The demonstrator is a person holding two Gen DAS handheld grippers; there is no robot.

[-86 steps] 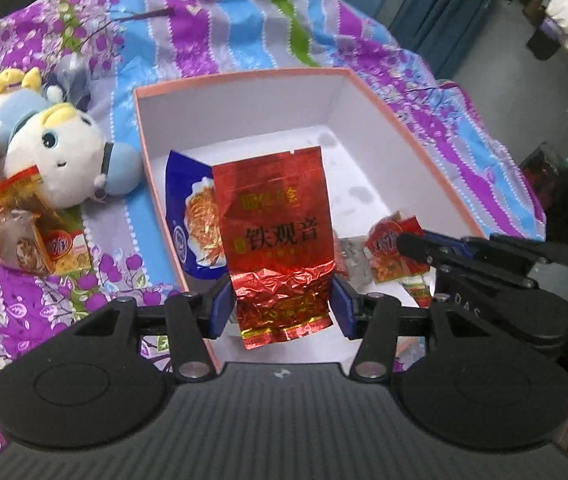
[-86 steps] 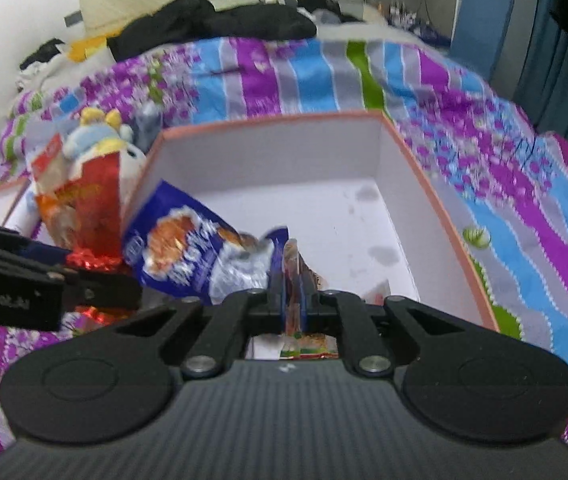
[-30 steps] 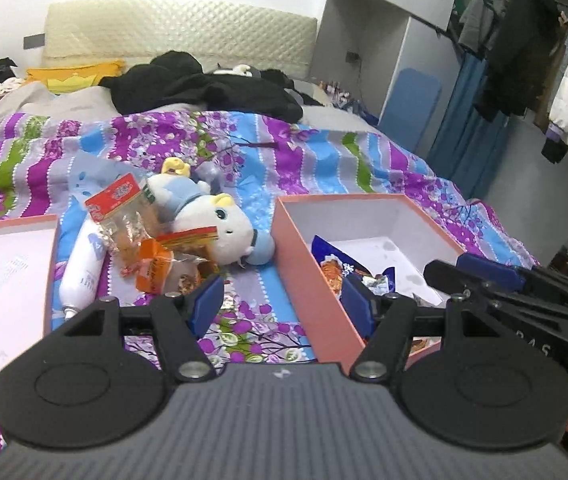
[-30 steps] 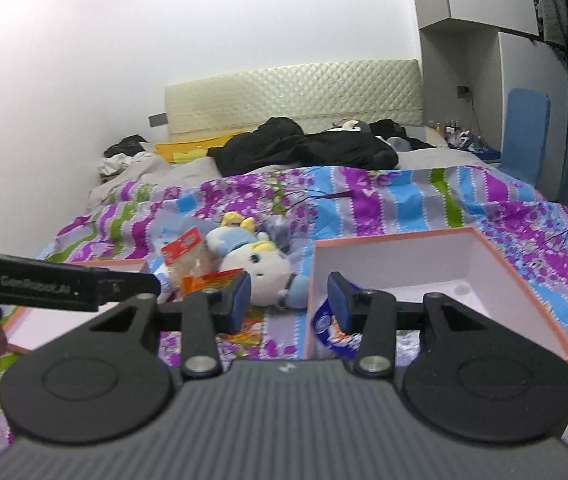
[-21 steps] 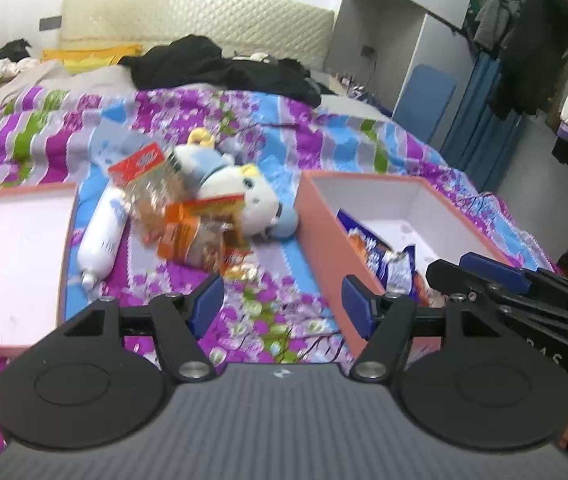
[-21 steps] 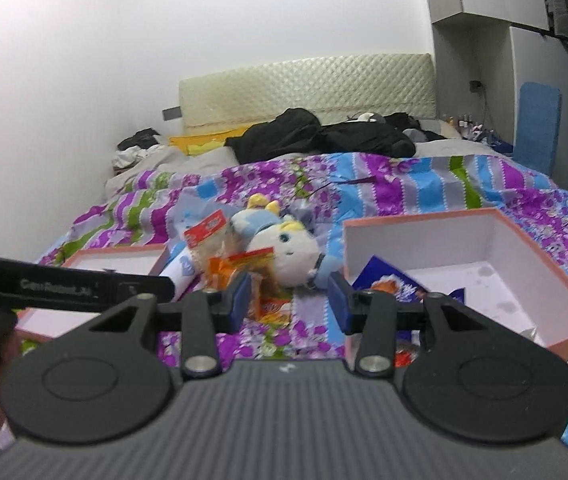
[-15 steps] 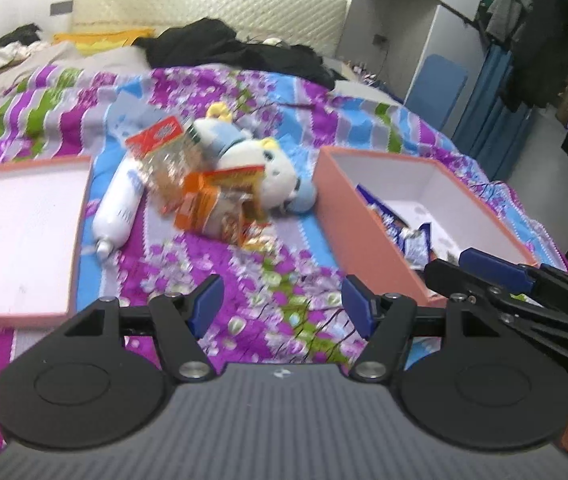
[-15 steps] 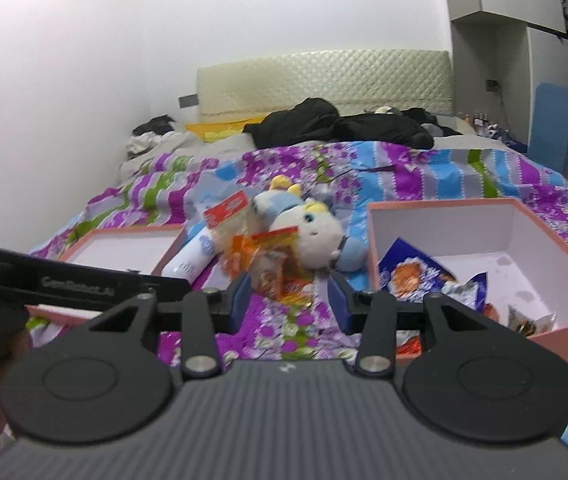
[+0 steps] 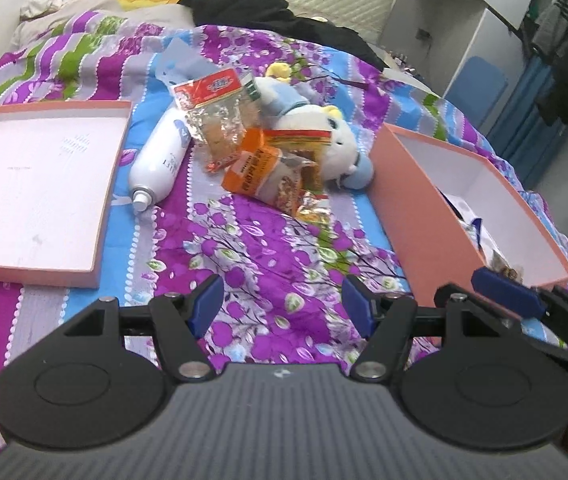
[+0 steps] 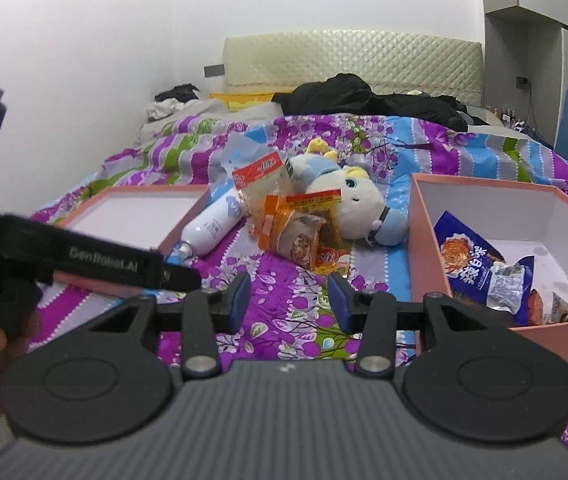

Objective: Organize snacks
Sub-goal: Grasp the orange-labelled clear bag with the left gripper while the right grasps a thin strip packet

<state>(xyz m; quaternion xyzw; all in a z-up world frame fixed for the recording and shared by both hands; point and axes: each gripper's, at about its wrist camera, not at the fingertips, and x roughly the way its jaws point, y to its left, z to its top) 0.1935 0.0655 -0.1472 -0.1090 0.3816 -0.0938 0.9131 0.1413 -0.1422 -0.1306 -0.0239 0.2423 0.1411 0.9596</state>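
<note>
We hold both tools above the bed, and the plush toy serves as our landmark. The left hand-held gripper hangs released, its blue pads spread wide with nothing between them; the right hand-held gripper is likewise released and empty — its pads stand apart over the floral quilt.

Just in front of the plush toy and leaning against it lies a heap of loose snacks: an orange snack packet, a clear bag with a red header behind it, and a small gold-and-red sachet nearest us. To the left of the plush toy, beyond the heap, lies a white bottle on its side. Further left sits the shallow pink box lid.

To the right of the plush toy stands the deep pink box. Inside it we see a blue snack bag and some smaller packets in the near corner.
</note>
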